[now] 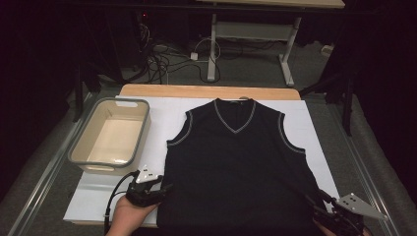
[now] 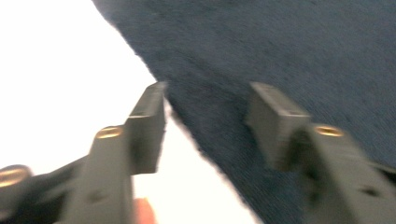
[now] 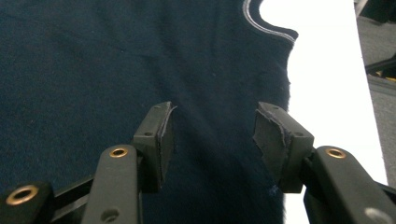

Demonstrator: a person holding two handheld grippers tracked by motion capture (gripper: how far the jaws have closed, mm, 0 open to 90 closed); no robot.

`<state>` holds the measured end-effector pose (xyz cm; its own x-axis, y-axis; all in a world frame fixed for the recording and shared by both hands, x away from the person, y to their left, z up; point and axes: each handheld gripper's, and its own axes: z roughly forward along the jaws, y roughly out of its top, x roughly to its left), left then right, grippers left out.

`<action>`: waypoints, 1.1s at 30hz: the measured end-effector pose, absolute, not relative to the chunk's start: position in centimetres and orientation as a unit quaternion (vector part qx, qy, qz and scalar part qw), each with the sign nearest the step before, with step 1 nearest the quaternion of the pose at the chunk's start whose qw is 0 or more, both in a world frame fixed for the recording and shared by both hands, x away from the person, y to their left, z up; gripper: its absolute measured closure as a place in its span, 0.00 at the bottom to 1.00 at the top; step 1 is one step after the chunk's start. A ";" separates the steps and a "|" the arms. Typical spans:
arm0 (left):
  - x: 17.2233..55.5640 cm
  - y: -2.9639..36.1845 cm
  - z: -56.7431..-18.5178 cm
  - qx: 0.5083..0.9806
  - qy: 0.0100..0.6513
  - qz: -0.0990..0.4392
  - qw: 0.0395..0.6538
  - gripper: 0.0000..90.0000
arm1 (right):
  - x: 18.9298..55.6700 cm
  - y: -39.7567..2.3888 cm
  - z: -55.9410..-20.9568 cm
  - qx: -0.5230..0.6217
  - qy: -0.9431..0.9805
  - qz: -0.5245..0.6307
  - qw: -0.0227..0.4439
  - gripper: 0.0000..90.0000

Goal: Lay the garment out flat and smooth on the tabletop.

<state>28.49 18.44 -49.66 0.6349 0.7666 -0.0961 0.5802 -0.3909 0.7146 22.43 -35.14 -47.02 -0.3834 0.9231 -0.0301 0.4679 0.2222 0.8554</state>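
Note:
A dark navy sleeveless V-neck vest point(image 1: 236, 162) with pale trim lies flat, front up, on the white table cover point(image 1: 162, 118). My left gripper point(image 1: 164, 188) is at the vest's lower left corner. In the left gripper view its jaws point(image 2: 208, 100) stand apart, straddling the vest's point(image 2: 280, 46) side edge, one over white cover point(image 2: 56, 70), one over fabric. My right gripper point(image 1: 314, 199) is at the lower right corner. Its jaws point(image 3: 215, 119) stand apart just above the fabric point(image 3: 93, 70) near the side edge, with nothing pinched.
A grey-rimmed beige plastic bin point(image 1: 140, 132) sits at the table's left, beside the vest. The wooden table edge point(image 1: 196, 91) runs behind the collar. A desk frame point(image 1: 212, 49) and cables point(image 1: 162, 61) stand on the floor beyond. White cover point(image 3: 327, 84) shows right of the vest.

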 end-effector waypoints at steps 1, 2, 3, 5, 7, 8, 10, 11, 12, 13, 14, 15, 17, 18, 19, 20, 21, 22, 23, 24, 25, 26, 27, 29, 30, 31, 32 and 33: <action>28.3 18.3 -49.7 0.828 0.400 0.122 0.375 0.68 | 22.6 -34.9 -47.0 0.475 0.730 0.401 0.284 0.54; 28.2 18.2 -49.7 0.832 0.392 0.118 0.376 0.77 | 22.8 -34.7 -47.0 0.473 0.731 0.402 0.283 0.54; 28.0 18.1 -49.7 0.835 0.384 0.114 0.379 0.86 | 23.0 -34.5 -47.0 0.469 0.733 0.403 0.282 0.54; 27.7 17.9 -49.6 0.839 0.374 0.123 0.375 0.93 | 23.5 -33.9 -46.9 0.463 0.738 0.404 0.281 0.54; 27.1 18.6 -49.5 0.842 0.370 0.117 0.375 0.94 | 23.9 -33.3 -46.9 0.456 0.742 0.405 0.279 0.54; 26.6 19.2 -49.4 0.843 0.369 0.122 0.372 0.94 | 24.0 -33.1 -46.9 0.451 0.744 0.406 0.280 0.55; 25.6 20.9 -49.3 0.835 0.381 0.123 0.378 0.94 | 24.2 -32.7 -46.7 0.445 0.745 0.410 0.281 0.55; 25.1 21.8 -49.2 0.828 0.389 0.121 0.384 0.94 | 24.3 -32.6 -46.6 0.442 0.746 0.411 0.281 0.55; 24.6 22.5 -49.1 0.825 0.394 0.127 0.384 0.94 | 24.5 -32.5 -46.6 0.442 0.746 0.411 0.281 0.55; 24.2 23.2 -49.0 0.823 0.399 0.134 0.382 0.94 | 24.6 -32.4 -46.6 0.443 0.745 0.413 0.280 0.55; 23.9 23.7 -49.0 0.820 0.404 0.137 0.381 0.94 | 24.8 -32.3 -46.6 0.443 0.746 0.411 0.279 0.54; 23.6 24.1 -49.0 0.818 0.410 0.139 0.379 0.94 | 25.0 -32.2 -46.7 0.445 0.748 0.409 0.276 0.53; 23.4 24.4 -49.2 0.815 0.414 0.139 0.381 0.94 | 25.3 -32.1 -47.0 0.448 0.751 0.401 0.273 0.50; 23.4 24.3 -49.2 0.816 0.413 0.138 0.380 0.94 | 25.4 -32.1 -47.1 0.452 0.750 0.397 0.275 0.48; 23.4 24.1 -49.2 0.817 0.411 0.141 0.379 0.94 | 25.4 -32.2 -47.2 0.458 0.749 0.392 0.276 0.46; 23.5 23.8 -49.2 0.819 0.408 0.144 0.378 0.93 | 25.5 -32.4 -47.3 0.464 0.747 0.388 0.277 0.44; 23.5 23.6 -49.2 0.821 0.406 0.147 0.374 0.90 | 25.5 -32.6 -47.4 0.472 0.743 0.386 0.275 0.42; 23.6 23.4 -49.1 0.823 0.402 0.148 0.372 0.87 | 25.4 -32.8 -47.4 0.479 0.740 0.385 0.272 0.40; 23.6 23.3 -49.1 0.825 0.397 0.147 0.375 0.82 | 25.4 -33.1 -47.5 0.484 0.739 0.381 0.272 0.40; 23.7 23.1 -48.9 0.822 0.394 0.147 0.384 0.77 | 25.2 -33.4 -47.7 0.488 0.739 0.377 0.271 0.40; 23.8 23.0 -48.8 0.820 0.392 0.147 0.390 0.73 | 25.1 -33.7 -47.8 0.493 0.739 0.372 0.269 0.40; 23.9 22.7 -48.6 0.819 0.390 0.147 0.393 0.70 | 24.9 -33.9 -48.0 0.499 0.738 0.368 0.266 0.42; 24.0 22.4 -48.5 0.820 0.388 0.148 0.393 0.68 | 24.8 -34.2 -48.2 0.503 0.739 0.364 0.261 0.44; 24.2 21.7 -48.5 0.826 0.379 0.150 0.390 0.64 | 24.6 -34.4 -48.6 0.508 0.742 0.357 0.252 0.51; 24.3 21.4 -48.5 0.829 0.373 0.147 0.390 0.63 | 24.4 -34.3 -48.7 0.506 0.742 0.357 0.257 0.56; 24.4 20.9 -48.5 0.831 0.367 0.143 0.392 0.62 | 24.2 -34.3 -48.8 0.502 0.743 0.356 0.263 0.68; 24.5 20.4 -48.4 0.834 0.360 0.139 0.393 0.60 | 24.0 -34.3 -48.8 0.495 0.747 0.361 0.259 0.84; 24.6 19.8 -48.4 0.837 0.352 0.137 0.395 0.59 | 23.8 -34.3 -48.8 0.488 0.750 0.369 0.251 0.95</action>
